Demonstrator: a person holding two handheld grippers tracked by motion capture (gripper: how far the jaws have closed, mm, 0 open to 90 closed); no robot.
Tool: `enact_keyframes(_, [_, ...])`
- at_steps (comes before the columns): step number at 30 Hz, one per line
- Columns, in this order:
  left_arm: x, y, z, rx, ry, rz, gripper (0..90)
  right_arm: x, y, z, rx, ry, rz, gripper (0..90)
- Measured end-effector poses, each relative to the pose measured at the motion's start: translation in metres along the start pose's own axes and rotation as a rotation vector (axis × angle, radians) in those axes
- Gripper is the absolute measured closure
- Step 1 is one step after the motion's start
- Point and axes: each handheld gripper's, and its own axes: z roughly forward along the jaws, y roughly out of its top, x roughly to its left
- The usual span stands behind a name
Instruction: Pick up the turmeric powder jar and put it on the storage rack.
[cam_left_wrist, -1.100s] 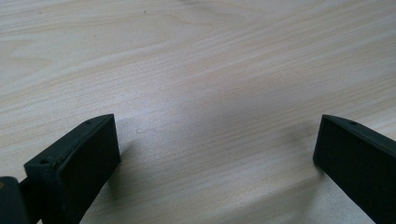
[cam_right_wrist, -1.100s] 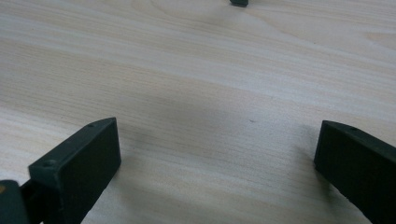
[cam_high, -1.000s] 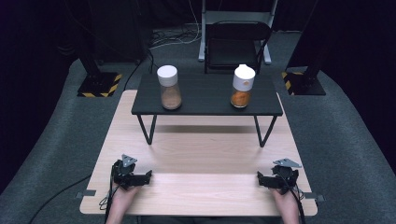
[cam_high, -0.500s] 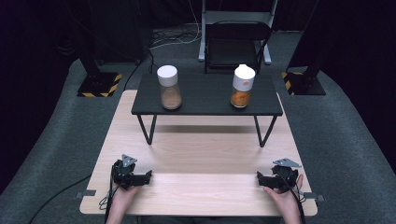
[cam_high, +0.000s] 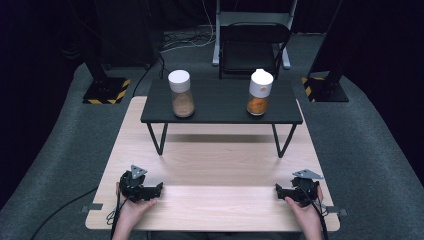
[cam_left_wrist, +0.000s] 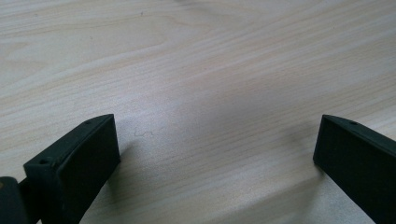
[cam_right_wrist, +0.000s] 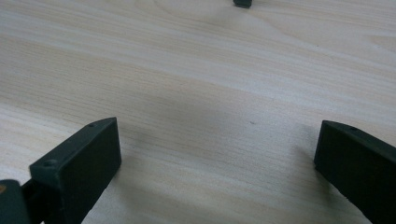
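Two jars stand on a low black shelf (cam_high: 220, 112) at the back of the wooden table (cam_high: 215, 165). The left jar (cam_high: 180, 93) has a flat white lid and brown contents. The right jar (cam_high: 259, 92) has a white domed cap and orange contents. My left gripper (cam_high: 159, 189) rests near the table's front left, held by a hand, jaws pointing inward. My right gripper (cam_high: 278, 190) rests near the front right. In each gripper view the jaws stand wide apart over bare wood, left gripper (cam_left_wrist: 217, 140) and right gripper (cam_right_wrist: 217, 140) both open and holding nothing.
The shelf stands on thin black legs (cam_high: 157, 139), one leg tip (cam_right_wrist: 243, 3) showing in the right gripper view. A black chair (cam_high: 252, 47) is behind the table. Dark stand bases (cam_high: 106, 90) sit on the grey floor at both back corners.
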Motion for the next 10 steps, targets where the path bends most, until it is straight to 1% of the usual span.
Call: enact_keyframes(10, [0.0021, -0.0002, 0.0, -0.001, -0.01, 0.01, 0.0, -0.0021, 0.0, 0.0, 0.0, 0.003, -0.004, 0.0])
